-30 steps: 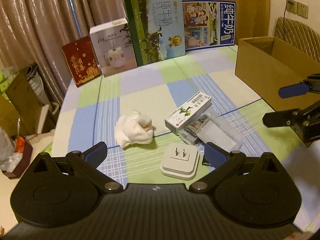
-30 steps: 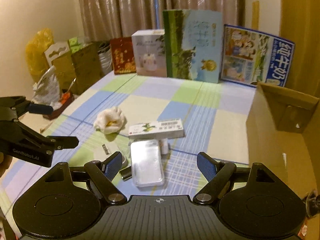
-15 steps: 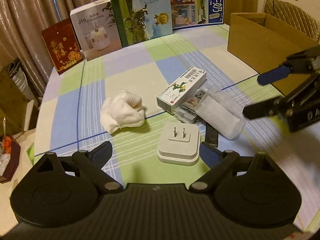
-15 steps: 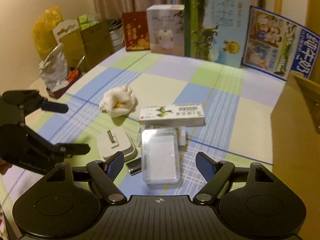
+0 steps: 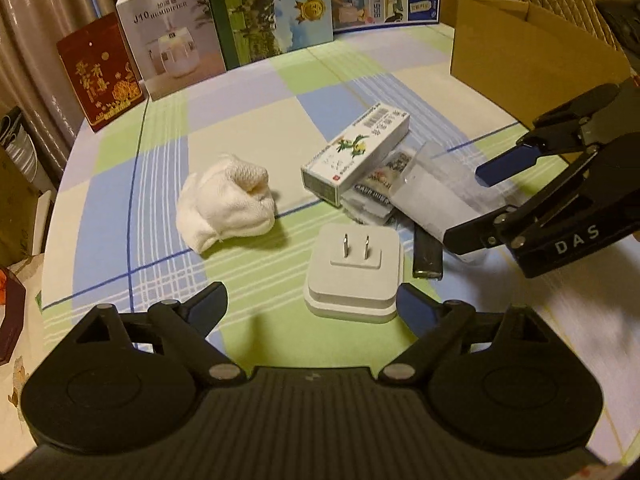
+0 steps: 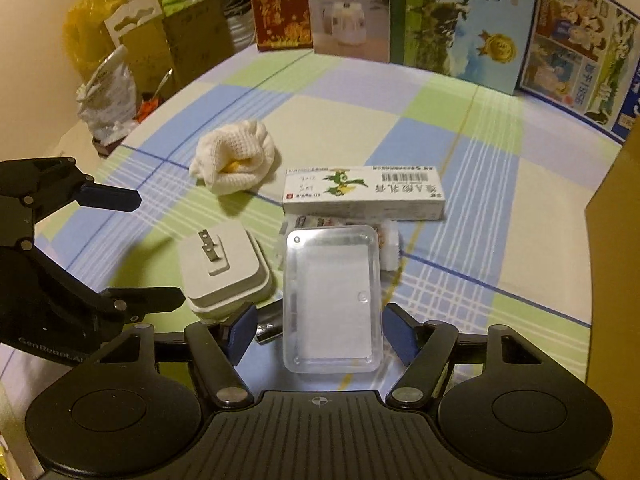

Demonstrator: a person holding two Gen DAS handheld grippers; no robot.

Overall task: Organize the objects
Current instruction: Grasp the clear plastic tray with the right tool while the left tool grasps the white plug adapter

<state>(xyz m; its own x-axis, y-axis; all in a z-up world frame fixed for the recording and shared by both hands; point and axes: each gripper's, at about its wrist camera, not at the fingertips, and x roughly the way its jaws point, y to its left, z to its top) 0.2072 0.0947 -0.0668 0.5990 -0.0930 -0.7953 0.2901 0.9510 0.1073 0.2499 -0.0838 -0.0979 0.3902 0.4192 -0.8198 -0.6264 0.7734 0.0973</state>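
Dim warm indoor light, soft shadows, fisheye-bent edges, motion blur near corners.

Both grippers are lower and closer to the clutter. The right gripper now straddles the clear plastic case, open. The left gripper sits at the white plug adapter, its 6 o'clock edge.

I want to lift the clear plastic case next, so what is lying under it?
The clear plastic case rests on a printed packet beside the long medicine box, and overlaps a small dark bar. How much more lies beneath is hidden by its cloudy lid.
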